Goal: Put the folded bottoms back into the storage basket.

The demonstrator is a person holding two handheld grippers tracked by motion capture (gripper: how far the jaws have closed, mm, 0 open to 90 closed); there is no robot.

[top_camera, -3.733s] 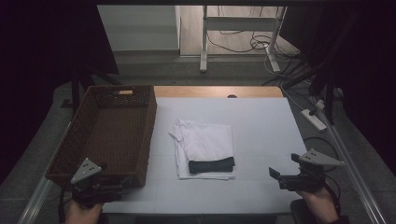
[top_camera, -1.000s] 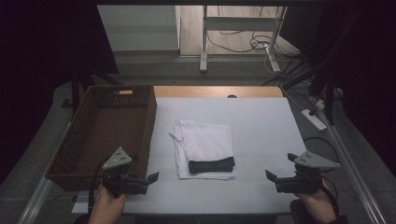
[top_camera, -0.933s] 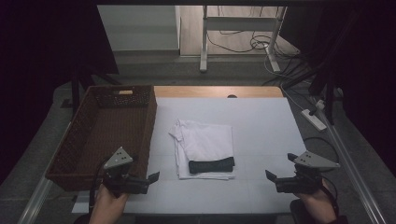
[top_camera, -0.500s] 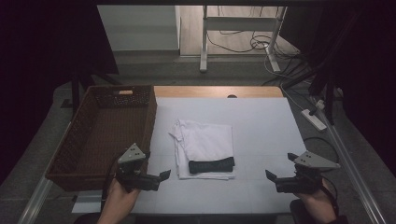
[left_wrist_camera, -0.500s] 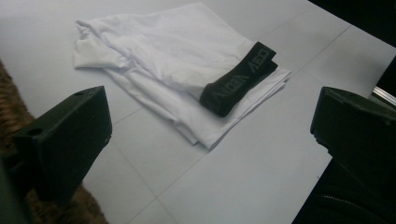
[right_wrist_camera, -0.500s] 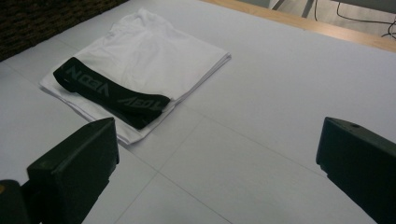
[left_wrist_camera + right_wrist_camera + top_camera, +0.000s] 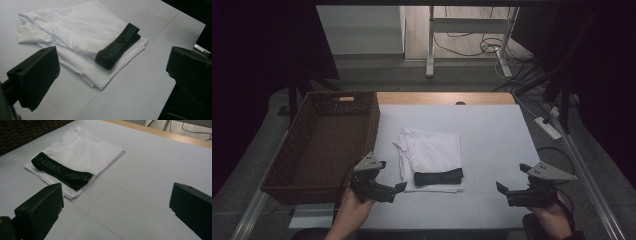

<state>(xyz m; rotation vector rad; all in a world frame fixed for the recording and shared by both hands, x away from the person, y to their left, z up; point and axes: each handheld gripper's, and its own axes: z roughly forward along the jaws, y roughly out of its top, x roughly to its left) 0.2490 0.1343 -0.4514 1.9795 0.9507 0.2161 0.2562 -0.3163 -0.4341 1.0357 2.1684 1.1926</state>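
Left gripper (image 7: pixel 398 188): near edge, jaws spread wide, empty, just beside garment's near-left corner.
Right gripper (image 7: pixel 500 188): near edge, right side, jaws parted, nothing held, well apart from garment.
Folded garment (image 7: pixel 432 155): soft white cloth, creased, roughly rectangular, flat at table centre.
Waistband (image 7: pixel 438 177): black elastic strip with grey lettering, across garment's near end.
Table (image 7: pixel 492 130): smooth white sheet, faint seams.
Basket (image 7: pixel 324 140): brown wicker, rectangular, left of garment.
Far: wooden table edge (image 7: pixel 444 98), floor cables (image 7: pixel 472 47).
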